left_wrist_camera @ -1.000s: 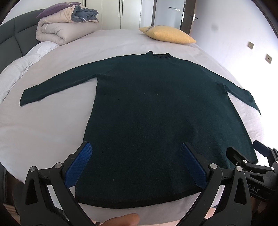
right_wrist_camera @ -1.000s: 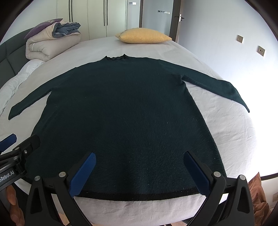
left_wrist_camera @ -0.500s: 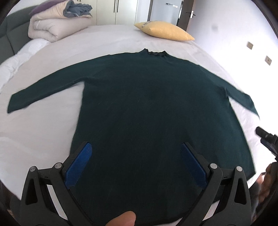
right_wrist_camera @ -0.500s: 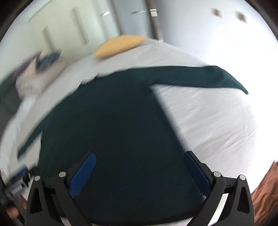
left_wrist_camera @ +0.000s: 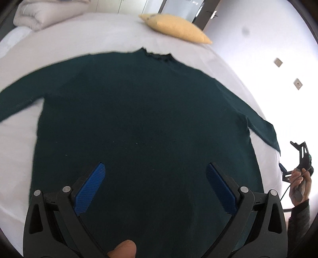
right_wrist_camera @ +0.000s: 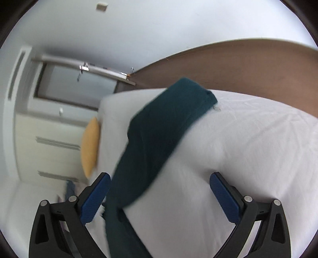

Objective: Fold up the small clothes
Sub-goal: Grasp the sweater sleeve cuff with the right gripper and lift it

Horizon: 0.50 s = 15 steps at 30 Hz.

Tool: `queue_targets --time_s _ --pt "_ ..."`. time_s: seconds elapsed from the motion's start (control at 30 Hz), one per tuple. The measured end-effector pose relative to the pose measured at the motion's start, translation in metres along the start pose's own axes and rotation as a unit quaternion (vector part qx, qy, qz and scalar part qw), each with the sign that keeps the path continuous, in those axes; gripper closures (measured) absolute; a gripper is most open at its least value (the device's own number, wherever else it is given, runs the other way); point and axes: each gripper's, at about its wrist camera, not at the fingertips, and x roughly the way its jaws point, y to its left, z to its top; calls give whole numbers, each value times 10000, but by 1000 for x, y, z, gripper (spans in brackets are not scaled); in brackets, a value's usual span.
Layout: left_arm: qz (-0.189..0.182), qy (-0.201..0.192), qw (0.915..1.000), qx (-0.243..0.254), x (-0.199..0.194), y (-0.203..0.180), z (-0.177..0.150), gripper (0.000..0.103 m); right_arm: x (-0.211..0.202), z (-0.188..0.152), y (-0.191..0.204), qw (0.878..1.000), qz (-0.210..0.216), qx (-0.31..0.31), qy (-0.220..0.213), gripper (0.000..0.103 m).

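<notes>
A dark green long-sleeved sweater (left_wrist_camera: pixel 143 123) lies flat on the white bed (left_wrist_camera: pixel 59 45), collar at the far side, sleeves spread left and right. My left gripper (left_wrist_camera: pixel 155 174) is open and empty above the sweater's lower body. My right gripper (right_wrist_camera: pixel 159 184) is open and empty, rolled sideways, above the sweater's right sleeve (right_wrist_camera: pixel 163 123), whose cuff lies near the bed's edge. In the left wrist view the right gripper (left_wrist_camera: pixel 298 158) shows at the far right, beside the sleeve end.
A yellow pillow (left_wrist_camera: pixel 174 27) lies at the head of the bed and shows in the right wrist view (right_wrist_camera: pixel 90 146). A folded duvet (left_wrist_camera: pixel 43 13) sits at the far left. A brown floor (right_wrist_camera: pixel 238 65) lies beyond the bed's right edge. Wardrobe doors (right_wrist_camera: pixel 45 139) stand behind.
My left gripper moved forward over the sweater's body. My right gripper swung right and rolled sideways, from the hem to the right sleeve.
</notes>
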Motion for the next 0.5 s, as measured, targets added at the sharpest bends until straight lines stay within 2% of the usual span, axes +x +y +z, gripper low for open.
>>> queue_targets --time_s 0.13,0.2,0.27,0.33,0.5 --pt "61 47 9999 -65 20 1 8 0 13 20 6 9991 335 252 -45 1" --pt "-18 11 10000 -27 26 2 12 0 25 28 6 9978 498 448 -3 8" --pt "-37 -9 10000 13 30 2 14 0 33 35 1 9961 542 693 26 21" --pt "-61 3 10000 3 34 5 15 0 43 32 -4 9951 562 816 21 25" --pt "-167 18 9997 -184 39 18 14 0 51 37 -4 9921 749 995 -153 26"
